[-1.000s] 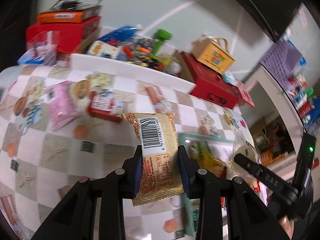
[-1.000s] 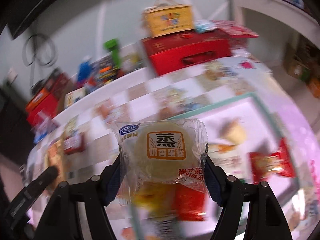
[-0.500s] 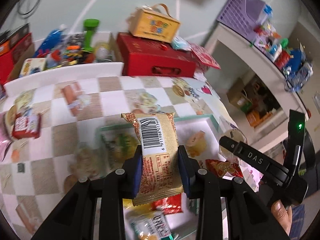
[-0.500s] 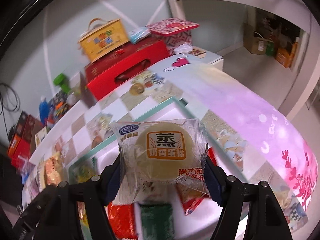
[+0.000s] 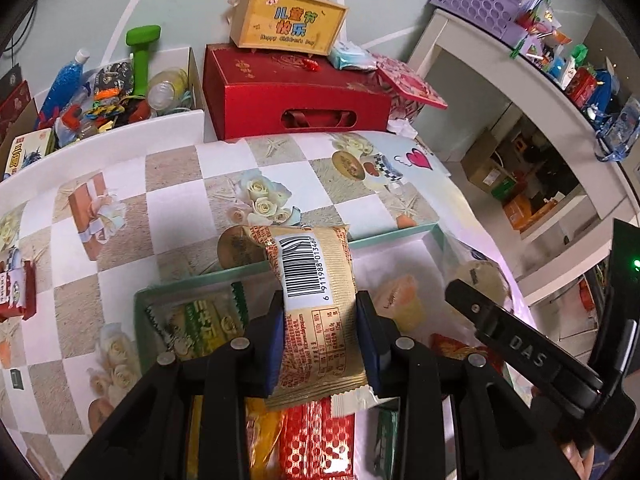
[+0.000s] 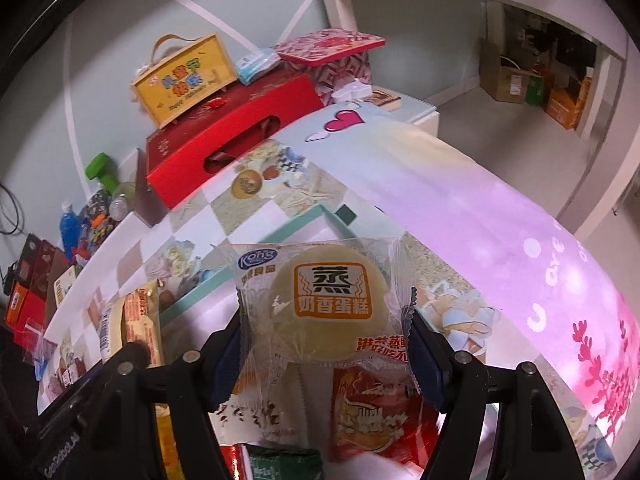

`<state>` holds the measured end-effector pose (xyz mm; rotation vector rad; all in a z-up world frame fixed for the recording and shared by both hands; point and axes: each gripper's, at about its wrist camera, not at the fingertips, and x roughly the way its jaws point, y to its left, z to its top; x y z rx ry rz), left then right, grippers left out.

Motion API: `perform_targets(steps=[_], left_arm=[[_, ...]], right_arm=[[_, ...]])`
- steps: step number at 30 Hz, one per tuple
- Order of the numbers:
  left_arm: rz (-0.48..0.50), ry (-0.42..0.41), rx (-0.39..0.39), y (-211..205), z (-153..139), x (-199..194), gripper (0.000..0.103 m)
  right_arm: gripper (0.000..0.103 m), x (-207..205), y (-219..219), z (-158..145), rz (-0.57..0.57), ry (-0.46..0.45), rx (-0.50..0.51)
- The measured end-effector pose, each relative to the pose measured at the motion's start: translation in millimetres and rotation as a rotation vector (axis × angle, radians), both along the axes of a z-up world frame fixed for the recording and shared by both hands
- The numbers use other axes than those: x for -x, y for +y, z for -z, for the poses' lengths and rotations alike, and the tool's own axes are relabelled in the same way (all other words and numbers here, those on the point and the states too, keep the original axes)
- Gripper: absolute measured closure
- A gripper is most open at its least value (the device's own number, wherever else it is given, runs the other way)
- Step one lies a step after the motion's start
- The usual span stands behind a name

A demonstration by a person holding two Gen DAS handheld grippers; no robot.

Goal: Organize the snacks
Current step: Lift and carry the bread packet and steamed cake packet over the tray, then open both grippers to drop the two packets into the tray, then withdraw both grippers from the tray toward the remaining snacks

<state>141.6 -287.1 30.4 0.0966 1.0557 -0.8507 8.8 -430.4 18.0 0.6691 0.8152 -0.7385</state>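
Note:
My left gripper [image 5: 320,330] is shut on a tan snack packet with a barcode [image 5: 316,304], held above a teal-rimmed white tray [image 5: 392,236]. The tray holds several snacks: a green packet [image 5: 200,324], a red packet [image 5: 316,440] and a jelly cup [image 5: 398,300]. My right gripper [image 6: 326,344] is shut on a clear-wrapped round steamed cake [image 6: 328,312], held above the same tray [image 6: 276,236], over a red packet [image 6: 368,412]. The right gripper shows in the left wrist view [image 5: 516,344]. The tan packet shows in the right wrist view [image 6: 136,324].
A red gift box [image 5: 296,92] with a yellow handled box [image 5: 288,20] on it stands behind the table. A white bin of bottles and toys [image 5: 120,84] is at back left. A red snack [image 5: 16,292] lies on the checked tablecloth at left. The table edge falls away at right [image 6: 520,248].
Both grippers have swung right from the left side of the table and now hang over the tray, each keeping hold of its snack.

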Motion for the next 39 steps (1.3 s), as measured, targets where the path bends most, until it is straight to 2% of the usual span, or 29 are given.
perform_targets(steps=[6,7,9,17,21,23,28,30,31,33,39], left_arm=[[-0.003,0.013,-0.035,-9.4,10.3,-1.1,0.067],[-0.008,0.013,-0.038,-9.2,10.2,-1.0,0.064],[-0.022,0.011,-0.036,-7.9,7.7,-1.1,0.049],[-0.062,0.007,-0.016,7.7,-8.4,-2.7,0.046],[-0.092,-0.006,-0.018,16.1,-15.0,-4.9,0.031],[-0.108,-0.01,-0.017,21.2,-17.7,-7.2,0.026],[-0.16,-0.025,-0.062,31.2,-14.5,-14.8,0.022],[-0.195,-0.035,-0.085,36.9,-11.3,-18.2,0.011],[-0.211,-0.04,-0.089,39.8,-10.3,-19.4,0.009],[-0.251,-0.056,-0.103,46.3,-7.8,-22.1,0.0],[-0.291,-0.058,-0.123,59.0,-1.3,-26.9,0.0]], right_arm=[[0.027,2.0,-6.5,9.7,0.004,0.001,-0.041],[0.026,1.3,-6.1,9.8,-0.001,0.006,-0.04],[0.026,0.0,-5.2,9.6,-0.007,0.015,-0.04],[0.02,-3.3,-0.9,6.7,-0.024,0.04,-0.039],[0.017,-4.1,1.6,2.4,-0.026,0.047,-0.023],[0.007,-4.2,2.8,0.0,-0.028,0.046,-0.015],[0.007,-7.0,6.4,-3.1,-0.046,0.045,-0.007],[0.003,-8.6,8.6,-4.6,-0.052,0.051,0.006],[0.0,-9.4,9.3,-5.1,-0.054,0.052,0.011],[0.0,-10.7,11.8,-6.9,-0.058,0.056,0.03],[0.0,-15.1,15.8,-8.2,-0.069,0.073,0.048]])
